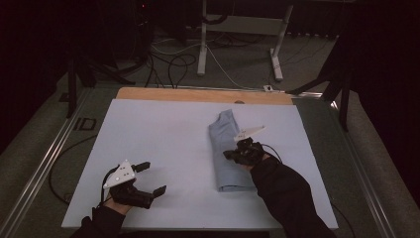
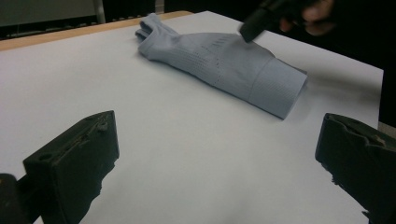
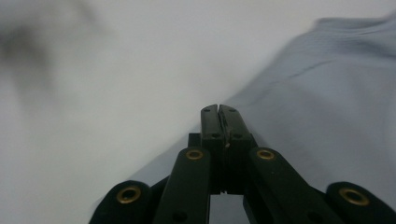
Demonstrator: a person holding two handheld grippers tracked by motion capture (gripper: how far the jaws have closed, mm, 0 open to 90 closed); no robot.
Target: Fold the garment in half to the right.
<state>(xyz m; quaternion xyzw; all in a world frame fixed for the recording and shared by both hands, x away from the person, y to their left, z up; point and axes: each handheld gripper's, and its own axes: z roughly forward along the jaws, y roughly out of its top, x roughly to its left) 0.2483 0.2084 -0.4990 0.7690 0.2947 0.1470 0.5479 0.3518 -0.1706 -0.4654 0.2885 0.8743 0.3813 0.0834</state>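
Dim room, cables on floor beyond wooden table; white sheet carries folded blue sock; left gripper jaws wide, right gripper jaws closed over sock

text: none legible | labels: none | brands: none | numbers: none | signs: none | surfaces checked: white sheet, folded pale-blue garment, black jaws in both gripper views | result: no readable writing on any of them
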